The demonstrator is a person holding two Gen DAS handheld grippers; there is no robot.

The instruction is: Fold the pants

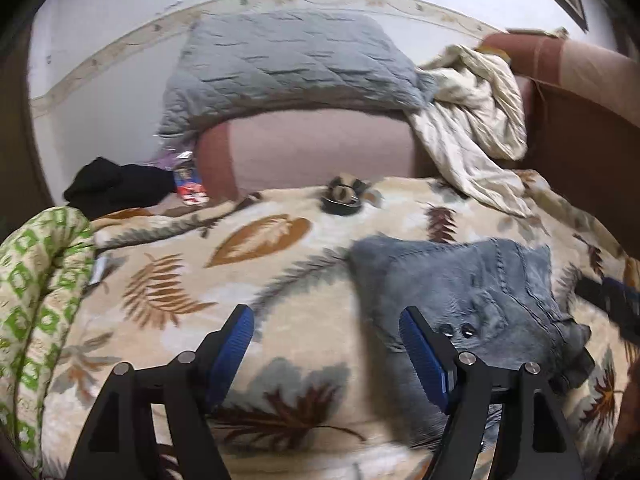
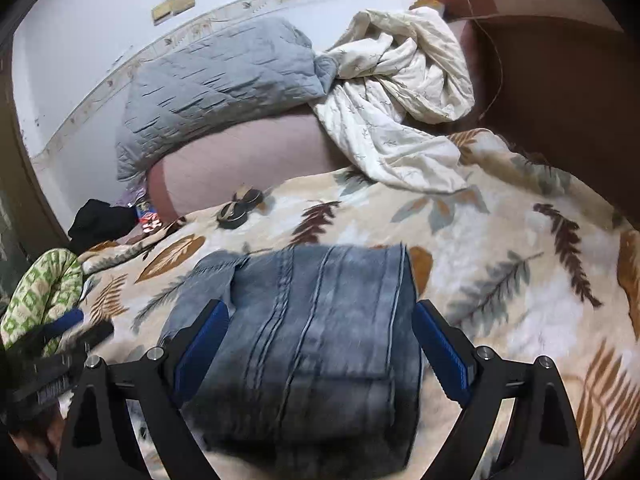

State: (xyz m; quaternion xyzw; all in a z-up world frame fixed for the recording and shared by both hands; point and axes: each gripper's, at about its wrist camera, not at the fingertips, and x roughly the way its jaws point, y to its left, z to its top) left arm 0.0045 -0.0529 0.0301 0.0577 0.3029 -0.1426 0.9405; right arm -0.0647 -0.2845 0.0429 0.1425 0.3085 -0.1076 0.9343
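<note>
A: Two claws, both gaping, gripping nothing.
B: Pants?
A: Lying folded on leaf-print blanket. Sitting at 3 o'clock of left gripper, touching its right finger. Sitting between right gripper's pads, not pinched.
B: Beyond?
A: Black ring resting at 11 o'clock of jeans.

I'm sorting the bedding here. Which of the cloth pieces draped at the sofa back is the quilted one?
The grey blanket, left of the cream sheet. Its surface shows stitched quilting lines; the sheet is thin, crumpled, with a small leaf print.
</note>
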